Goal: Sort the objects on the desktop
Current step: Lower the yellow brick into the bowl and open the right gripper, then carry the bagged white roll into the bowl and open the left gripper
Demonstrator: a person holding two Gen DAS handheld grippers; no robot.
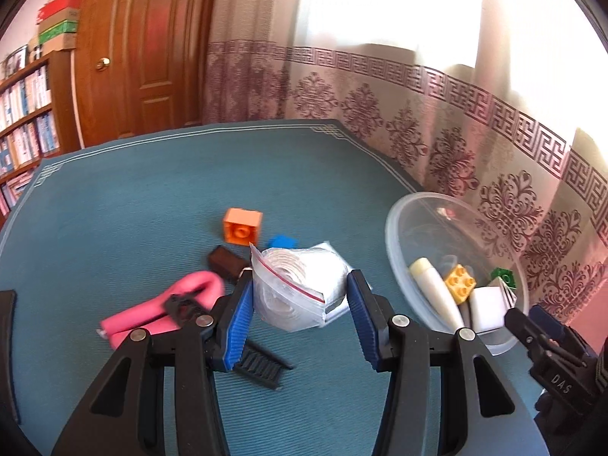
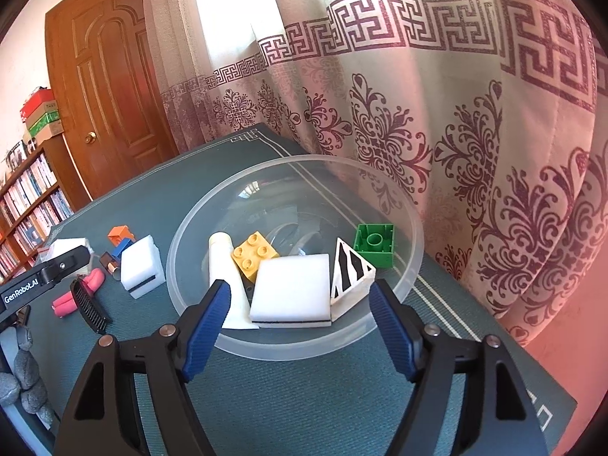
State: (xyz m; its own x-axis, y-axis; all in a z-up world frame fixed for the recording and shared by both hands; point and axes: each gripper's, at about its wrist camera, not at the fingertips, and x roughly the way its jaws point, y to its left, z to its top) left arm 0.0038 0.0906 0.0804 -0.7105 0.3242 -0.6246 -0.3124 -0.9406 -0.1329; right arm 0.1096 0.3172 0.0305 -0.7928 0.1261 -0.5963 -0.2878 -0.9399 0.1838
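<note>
My left gripper [image 1: 301, 279] is shut on a clear zip bag [image 1: 288, 298] with a white roll inside, held just above the teal mat. My right gripper [image 2: 300, 287] stands open over the near rim of a clear plastic bowl [image 2: 408, 266], and its pads touch nothing. In the bowl lie a white tube [image 2: 224, 266], a yellow brick [image 2: 252, 256], a white sponge [image 2: 292, 285], a zebra-striped pyramid [image 2: 351, 271] and a green brick [image 2: 374, 245]. On the mat lie an orange brick [image 1: 243, 226], a blue brick [image 1: 283, 242], a brown block [image 1: 226, 262], a pink looped band [image 1: 159, 309] and a black comb [image 1: 262, 366].
A second white sponge [image 2: 142, 268] sits on the mat left of the bowl. A patterned curtain [image 2: 418, 133] hangs close behind the bowl and along the table's far edge. A wooden door [image 1: 148, 45] and a bookshelf [image 1: 26, 114] stand beyond the table on the left.
</note>
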